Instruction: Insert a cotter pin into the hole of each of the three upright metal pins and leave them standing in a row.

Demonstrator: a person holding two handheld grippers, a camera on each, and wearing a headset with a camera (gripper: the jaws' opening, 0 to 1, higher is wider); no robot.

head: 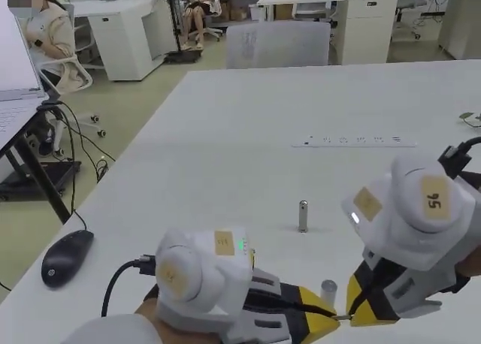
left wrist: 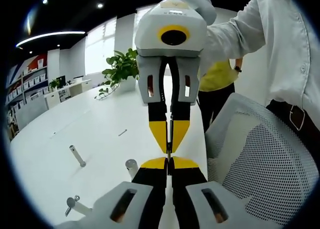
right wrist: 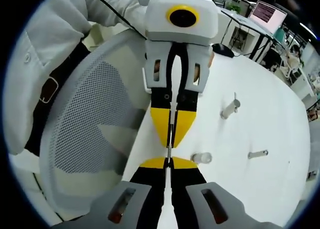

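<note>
A thin wire cotter pin [right wrist: 171, 134] is pinched between the yellow tips of both tools, just above the white counter [head: 225, 156] near its front edge. The left tongs [head: 331, 323] and the right tongs [head: 355, 314] are each drawn narrow on it, tip to tip. The cotter pin is judged light, springy and slick, so it could easily be twisted or flicked away. It is best gripped at its looped head, with the legs left free and straight for the hole; which end lies in which tongs cannot be told.

The nearest short grey metal pin [head: 328, 289] stands just beside the tips. A second metal pin [head: 303, 216] stands farther off, its cross-hole seen near the top. Both are judged stiff but easily toppled, so sideways pushes should be avoided. In the left gripper view a third metal pin [left wrist: 80, 207] already carries a fitted cotter pin [left wrist: 75, 198] through its head. The other two holes look unfilled.
</note>
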